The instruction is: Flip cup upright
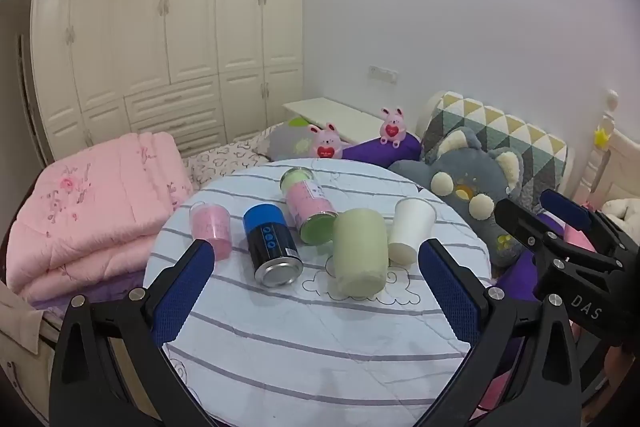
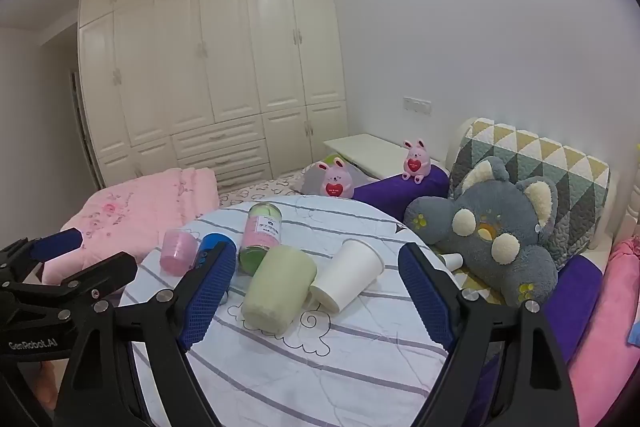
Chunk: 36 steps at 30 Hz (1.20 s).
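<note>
Both the left hand-held gripper [image 1: 316,287] and right hand-held gripper [image 2: 320,291] (each spread wide, grasping nothing) hover before the white cup [image 2: 347,274].

Sitting on the round table: three cups – one pink [image 1: 211,226], one green [image 1: 361,251], one white [image 1: 412,230]. Lying there: one can [image 1: 272,245], one jar [image 1: 310,206]. Sitting behind: two pink bunnies [image 1: 326,146] [image 1: 392,126], one grey plush [image 1: 474,187].

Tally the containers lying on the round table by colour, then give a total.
Pink: 2, the cup and the bottle
Blue and black: 1, the can
Pale green: 1, the big cup
White: 1, the paper cup
Total: 5
</note>
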Each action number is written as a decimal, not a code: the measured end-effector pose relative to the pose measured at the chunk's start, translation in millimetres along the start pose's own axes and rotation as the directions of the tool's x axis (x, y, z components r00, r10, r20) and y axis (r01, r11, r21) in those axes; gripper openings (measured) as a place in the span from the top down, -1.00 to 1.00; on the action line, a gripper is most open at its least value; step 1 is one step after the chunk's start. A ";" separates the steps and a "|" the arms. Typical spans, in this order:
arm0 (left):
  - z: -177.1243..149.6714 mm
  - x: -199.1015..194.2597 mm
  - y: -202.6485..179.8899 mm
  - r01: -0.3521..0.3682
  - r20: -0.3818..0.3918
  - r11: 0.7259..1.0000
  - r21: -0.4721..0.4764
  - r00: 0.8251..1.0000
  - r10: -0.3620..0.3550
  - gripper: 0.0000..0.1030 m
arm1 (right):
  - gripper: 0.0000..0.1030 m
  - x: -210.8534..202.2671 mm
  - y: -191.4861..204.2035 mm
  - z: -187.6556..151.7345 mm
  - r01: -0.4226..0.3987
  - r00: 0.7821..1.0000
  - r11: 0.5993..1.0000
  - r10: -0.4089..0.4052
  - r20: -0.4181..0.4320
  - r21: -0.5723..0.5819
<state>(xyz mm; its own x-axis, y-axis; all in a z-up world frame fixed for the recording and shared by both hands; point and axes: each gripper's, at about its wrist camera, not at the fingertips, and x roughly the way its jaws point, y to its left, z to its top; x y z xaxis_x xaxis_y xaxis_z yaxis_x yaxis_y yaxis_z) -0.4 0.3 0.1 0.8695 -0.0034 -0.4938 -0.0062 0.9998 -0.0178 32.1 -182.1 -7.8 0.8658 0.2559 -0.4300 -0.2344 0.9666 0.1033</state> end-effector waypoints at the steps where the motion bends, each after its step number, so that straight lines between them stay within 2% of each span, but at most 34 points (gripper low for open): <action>1: -0.2 -0.4 0.0 0.002 0.001 1.000 -0.002 1.000 -0.002 -1.00 | -0.65 -0.6 -0.5 -0.3 -0.003 1.000 1.000 0.003 0.004 0.002; 5: -4.8 -3.9 3.0 0.002 0.012 1.000 -0.024 1.000 -0.001 -1.00 | -0.65 -0.4 -2.8 -1.5 -0.011 1.000 1.000 0.011 0.002 -0.001; 9: 3.5 -0.2 4.2 0.018 -0.011 0.999 -0.029 1.000 -0.018 -1.00 | -0.65 -1.2 -6.5 3.0 -0.015 1.000 1.000 0.015 0.011 0.020; 19: 20.1 7.9 -3.5 0.010 -0.015 1.000 0.018 1.000 -0.010 -1.00 | -0.65 4.7 -7.7 14.1 -0.023 0.999 0.999 0.022 0.031 0.036; 36: 11.8 32.1 -9.0 0.028 -0.083 0.999 0.041 0.996 -0.024 -1.00 | -0.65 11.9 -16.4 18.3 0.041 0.999 0.997 -0.040 -0.006 0.060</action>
<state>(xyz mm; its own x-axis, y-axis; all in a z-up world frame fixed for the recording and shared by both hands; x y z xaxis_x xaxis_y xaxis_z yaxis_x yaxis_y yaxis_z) 33.4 -8.6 -5.3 0.8256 -0.0291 -0.5634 0.0379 0.9993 0.0040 54.4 -194.7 1.8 0.8720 0.2167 -0.4390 -0.1721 0.9751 0.1396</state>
